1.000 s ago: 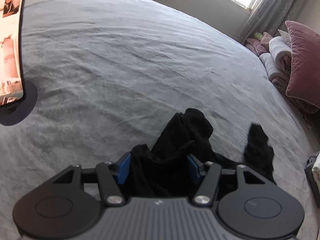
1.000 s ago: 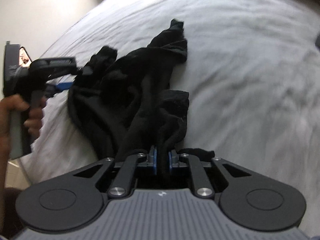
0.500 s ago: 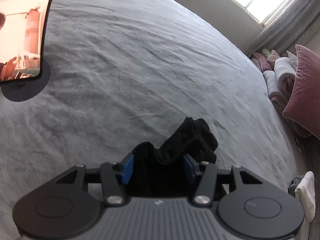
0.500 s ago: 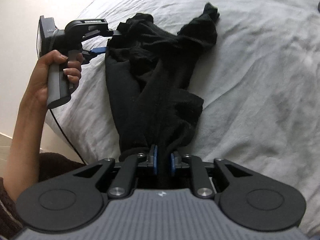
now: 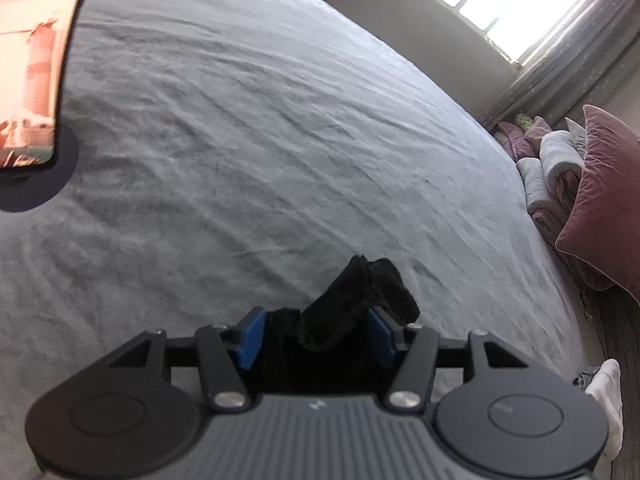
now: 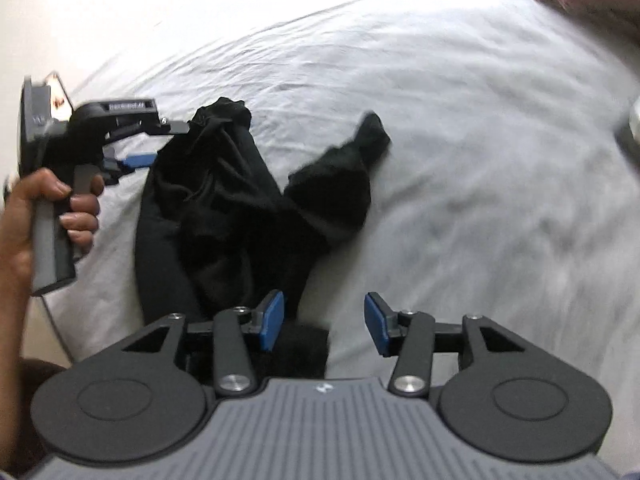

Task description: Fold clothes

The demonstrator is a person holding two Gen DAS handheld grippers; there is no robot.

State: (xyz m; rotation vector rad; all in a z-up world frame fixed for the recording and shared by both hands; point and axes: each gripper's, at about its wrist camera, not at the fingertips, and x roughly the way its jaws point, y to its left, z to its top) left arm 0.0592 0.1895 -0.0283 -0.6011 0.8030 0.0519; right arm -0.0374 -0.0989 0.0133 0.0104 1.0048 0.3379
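The right claw (image 6: 324, 322) is opening, pads clear of the black garment (image 6: 224, 216) on the bed (image 6: 460, 140). At the frame's left, the left claw (image 6: 160, 144) grips bunched cloth.

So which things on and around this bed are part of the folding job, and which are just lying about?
Part of the job:
black garment
left gripper
right gripper
bed

Lying about:
pink pillow
rolled bedding
white cloth

Bed (image 5: 280, 128) open ahead; pillows (image 5: 600, 200) block its right edge.
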